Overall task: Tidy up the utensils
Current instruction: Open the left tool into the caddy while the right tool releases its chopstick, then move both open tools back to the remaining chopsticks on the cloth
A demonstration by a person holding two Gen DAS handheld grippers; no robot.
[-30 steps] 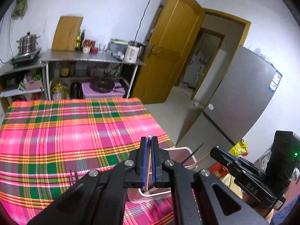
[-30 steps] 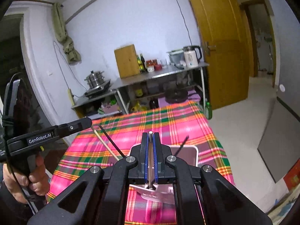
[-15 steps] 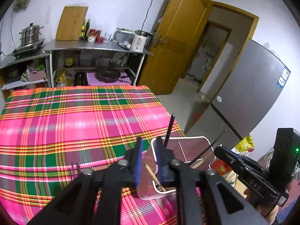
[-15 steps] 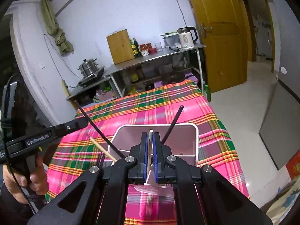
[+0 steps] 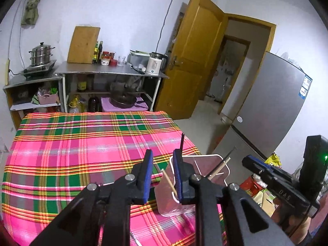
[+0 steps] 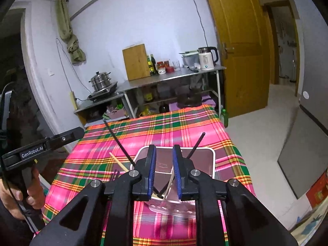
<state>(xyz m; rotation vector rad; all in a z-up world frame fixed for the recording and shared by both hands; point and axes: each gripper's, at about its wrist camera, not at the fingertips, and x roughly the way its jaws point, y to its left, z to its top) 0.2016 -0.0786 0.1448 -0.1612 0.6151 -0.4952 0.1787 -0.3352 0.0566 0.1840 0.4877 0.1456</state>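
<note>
Both the left tool and right tool gape wide and empty above the white holder near the plaid tabletop's near edge, where chopsticks lean, apparently just dropped in.

A pink, green and yellow plaid cloth covers the table. The utensil holder on it is white-rimmed and clear. Inside stand black chopsticks and pale wooden ones. Both grippers are black with blue pads.
</note>
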